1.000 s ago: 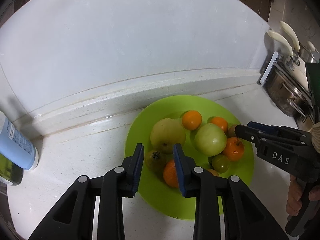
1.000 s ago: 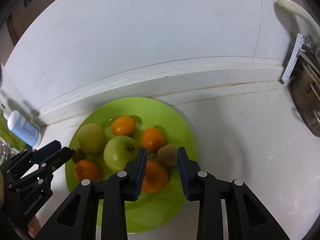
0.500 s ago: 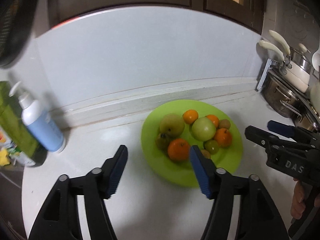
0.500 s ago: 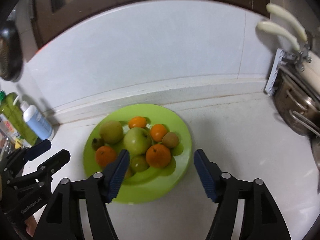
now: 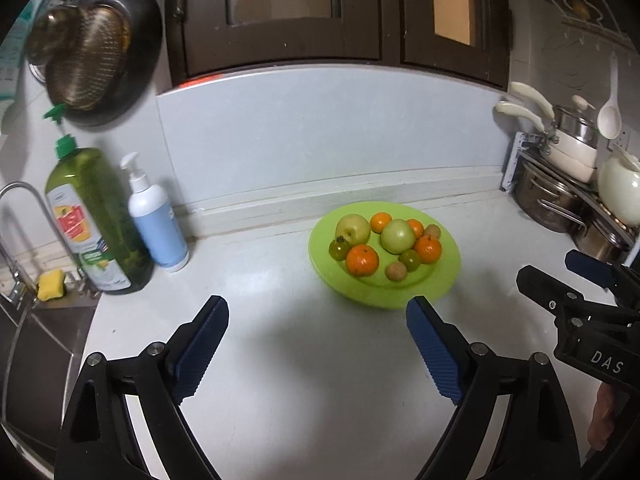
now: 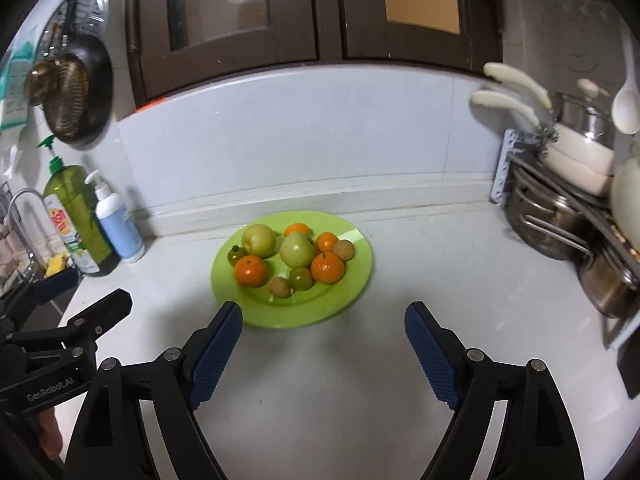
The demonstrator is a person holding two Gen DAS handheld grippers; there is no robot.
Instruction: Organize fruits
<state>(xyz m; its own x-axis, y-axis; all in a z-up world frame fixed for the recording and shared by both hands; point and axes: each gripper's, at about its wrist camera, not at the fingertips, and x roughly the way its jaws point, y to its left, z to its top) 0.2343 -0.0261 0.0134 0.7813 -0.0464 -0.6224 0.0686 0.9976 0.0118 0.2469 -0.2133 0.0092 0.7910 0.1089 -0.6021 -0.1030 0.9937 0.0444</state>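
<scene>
A lime-green plate (image 5: 444,280) (image 6: 352,280) on the white counter holds several fruits: two pale green apples (image 5: 397,236) (image 6: 259,239), several oranges (image 5: 362,259) (image 6: 327,267), small green tomatoes (image 6: 301,278) and small brown fruits (image 6: 279,287). My left gripper (image 5: 318,312) hovers in front of the plate, its jaws opening wide, nothing between them. My right gripper (image 6: 324,316) hangs back from the plate's near rim, jaws also opening and empty. Each gripper shows at the edge of the other's view.
A green dish-soap bottle (image 5: 94,216) and a white-and-blue pump bottle (image 5: 158,220) stand left beside a sink tap (image 5: 24,208). Steel pots (image 5: 548,200) (image 6: 552,220) on a rack fill the right. A pan and strainer (image 5: 88,60) hang on the wall. Dark cabinets sit above.
Both grippers pulled back and up from the plate, and their jaws went from nearly shut over the fruit to wide apart. The fruit stayed on the plate.
</scene>
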